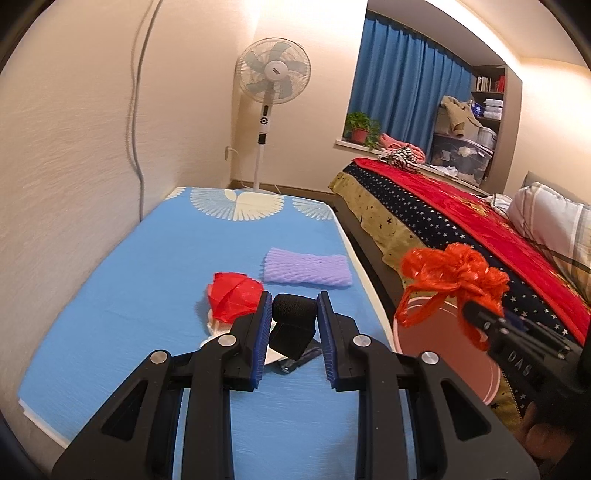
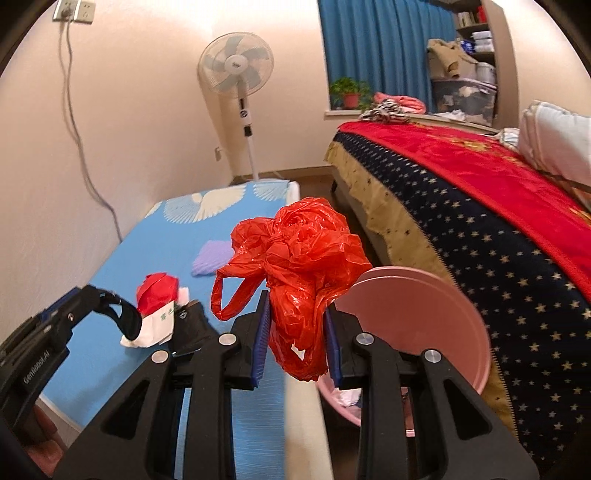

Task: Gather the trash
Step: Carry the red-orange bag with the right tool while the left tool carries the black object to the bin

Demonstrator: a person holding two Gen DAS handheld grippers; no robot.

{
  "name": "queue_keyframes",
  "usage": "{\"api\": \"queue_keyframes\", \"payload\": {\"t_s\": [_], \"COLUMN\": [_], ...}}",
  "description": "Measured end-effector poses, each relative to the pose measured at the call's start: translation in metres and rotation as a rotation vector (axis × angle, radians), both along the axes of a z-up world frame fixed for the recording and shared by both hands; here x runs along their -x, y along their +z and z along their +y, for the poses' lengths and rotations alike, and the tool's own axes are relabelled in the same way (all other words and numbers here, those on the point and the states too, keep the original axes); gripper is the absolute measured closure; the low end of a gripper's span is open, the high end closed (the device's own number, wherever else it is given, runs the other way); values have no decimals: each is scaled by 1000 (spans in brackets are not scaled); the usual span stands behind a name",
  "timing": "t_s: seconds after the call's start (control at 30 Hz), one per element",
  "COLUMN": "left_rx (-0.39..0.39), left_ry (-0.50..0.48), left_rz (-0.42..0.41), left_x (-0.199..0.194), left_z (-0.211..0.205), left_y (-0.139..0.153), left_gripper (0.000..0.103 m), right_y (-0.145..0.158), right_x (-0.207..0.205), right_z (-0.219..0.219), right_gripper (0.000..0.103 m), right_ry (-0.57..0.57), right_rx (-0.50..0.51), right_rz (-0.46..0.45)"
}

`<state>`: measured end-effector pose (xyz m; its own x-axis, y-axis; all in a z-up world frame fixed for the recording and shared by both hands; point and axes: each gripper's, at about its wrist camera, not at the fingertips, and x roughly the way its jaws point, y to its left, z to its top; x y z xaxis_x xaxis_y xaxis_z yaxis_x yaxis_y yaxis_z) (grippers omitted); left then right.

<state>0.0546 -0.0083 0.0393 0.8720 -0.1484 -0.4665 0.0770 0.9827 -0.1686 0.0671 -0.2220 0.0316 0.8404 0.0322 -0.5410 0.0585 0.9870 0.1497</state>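
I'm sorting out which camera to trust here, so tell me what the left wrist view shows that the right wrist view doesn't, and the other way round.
Only the left wrist view shows the left gripper open around a black strap, and the whole purple foam net.

Only the right wrist view shows the wall sockets, white trash inside the pink bin, and the right gripper shut on the red plastic bag from close up.

Both show the blue mat, the small red wrapper, the standing fan and the bed.
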Motion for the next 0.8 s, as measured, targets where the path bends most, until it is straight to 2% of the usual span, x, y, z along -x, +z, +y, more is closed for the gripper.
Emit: {"api": "queue_keyframes", "payload": {"t_s": [0.43, 0.8], "left_rx": [16, 21], "left_ry": [-60, -148], "left_rz": [-8, -15], "left_x": [-5, -14], "left_z": [-31, -63], "left_y": [4, -6], "left_gripper": [78, 78], "right_y": [16, 12], "right_x": [14, 16], "right_z": [-39, -59], "right_gripper": [76, 76], "right_ry": [-165, -276], "right_rx": [6, 14], "right_rz": [-60, -76]}}
